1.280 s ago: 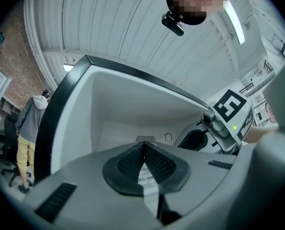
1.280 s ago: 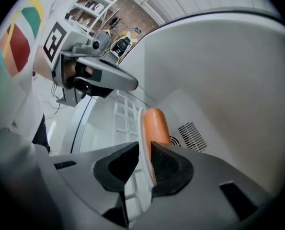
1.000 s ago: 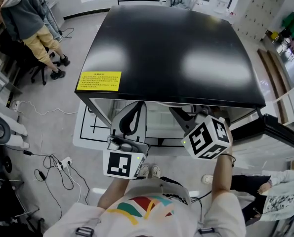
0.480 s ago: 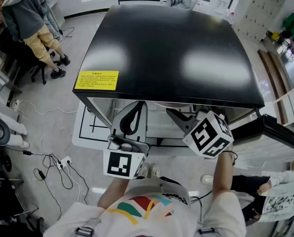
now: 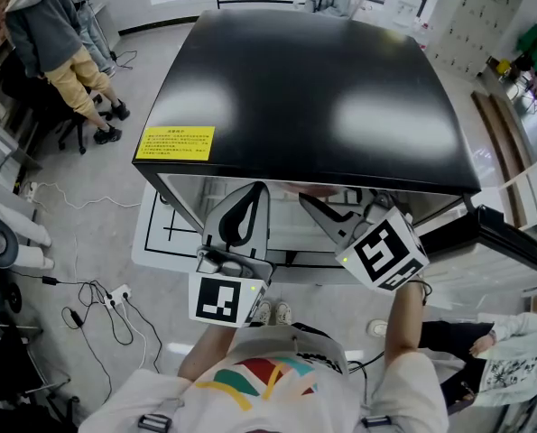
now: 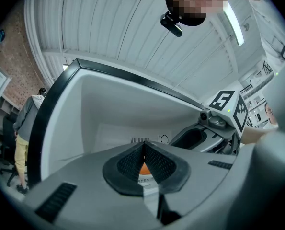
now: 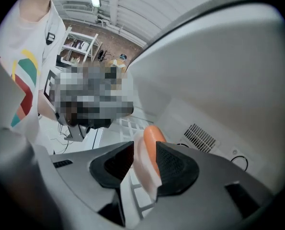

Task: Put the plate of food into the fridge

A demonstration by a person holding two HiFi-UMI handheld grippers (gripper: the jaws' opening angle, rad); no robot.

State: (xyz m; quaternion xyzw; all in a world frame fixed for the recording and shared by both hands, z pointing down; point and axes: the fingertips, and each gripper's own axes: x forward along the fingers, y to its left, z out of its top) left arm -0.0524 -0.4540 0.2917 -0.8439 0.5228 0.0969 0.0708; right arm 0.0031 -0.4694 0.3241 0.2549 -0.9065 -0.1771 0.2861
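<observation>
I stand at a fridge with a black top (image 5: 313,88), and both grippers reach into its white inside (image 6: 132,114). In the right gripper view the white plate rim (image 7: 141,171) stands edge-on between the jaws of my right gripper (image 7: 144,159), with orange food (image 7: 153,135) just past the pads. Those jaws are opening and a gap shows beside the rim. My left gripper (image 6: 143,150) is shut, with a strip of white rim (image 6: 150,193) and a bit of orange (image 6: 143,168) caught between its pads. From the head view the plate is hidden under the fridge top.
The fridge door (image 5: 512,233) hangs open at the right. A yellow label (image 5: 179,142) sits on the fridge top. People stand at the far left (image 5: 51,34), and cables (image 5: 97,305) lie on the floor. A vent grille (image 7: 199,137) marks the inner back wall.
My right gripper's marker cube has turned and shifted slightly to the right at the fridge opening. The left gripper has stayed where it was.
</observation>
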